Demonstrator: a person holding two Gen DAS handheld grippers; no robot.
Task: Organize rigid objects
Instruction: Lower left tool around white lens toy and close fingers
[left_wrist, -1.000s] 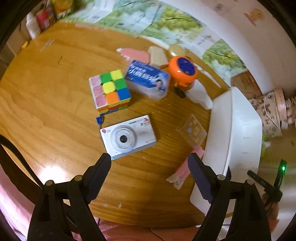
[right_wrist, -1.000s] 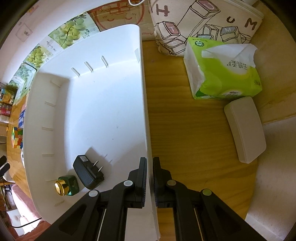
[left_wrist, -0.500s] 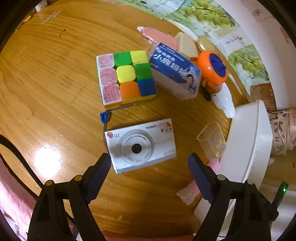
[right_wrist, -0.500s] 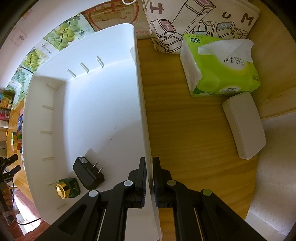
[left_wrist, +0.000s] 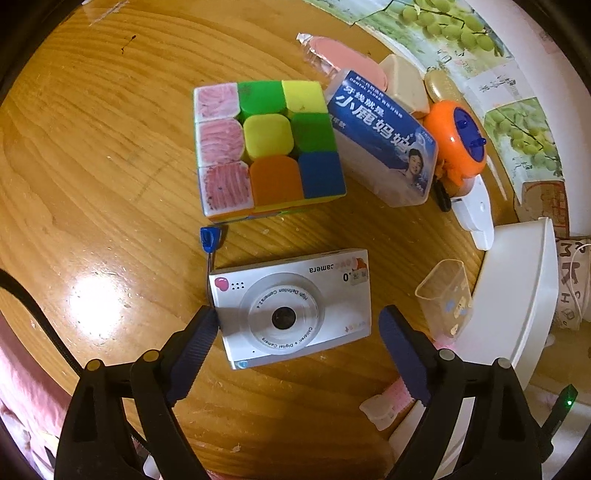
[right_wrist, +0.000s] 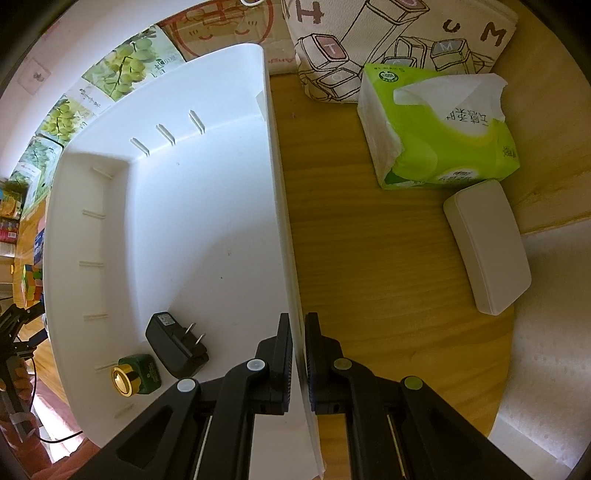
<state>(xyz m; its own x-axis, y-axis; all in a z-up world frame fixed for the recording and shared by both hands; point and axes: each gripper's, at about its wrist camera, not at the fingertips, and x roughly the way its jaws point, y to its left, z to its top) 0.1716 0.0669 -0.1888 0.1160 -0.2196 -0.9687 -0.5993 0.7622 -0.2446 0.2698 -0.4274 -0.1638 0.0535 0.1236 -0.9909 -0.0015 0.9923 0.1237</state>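
A silver children's digital camera (left_wrist: 291, 308) lies lens-up on the wooden table (left_wrist: 92, 177). My left gripper (left_wrist: 297, 319) is open, its two blue-padded fingers standing on either side of the camera's near half. A colourful puzzle cube (left_wrist: 264, 147) and a blue-labelled clear box (left_wrist: 384, 144) lie beyond it. My right gripper (right_wrist: 298, 332) is shut on the right wall of the white bin (right_wrist: 207, 236). In the bin lie a black plug adapter (right_wrist: 175, 343) and a small green jar with a gold cap (right_wrist: 135, 374).
An orange round toy (left_wrist: 456, 144), a white device (left_wrist: 474, 214), a clear plastic cup (left_wrist: 445, 299), a pink clip (left_wrist: 388, 402) and the white bin's end (left_wrist: 517, 306) lie right of the camera. A green tissue pack (right_wrist: 439, 129), white case (right_wrist: 485, 247) and printed bag (right_wrist: 391, 40) sit right of the bin.
My left gripper has come down and forward over the table until its open fingers straddle the camera. My right gripper has stayed clamped on the bin wall.
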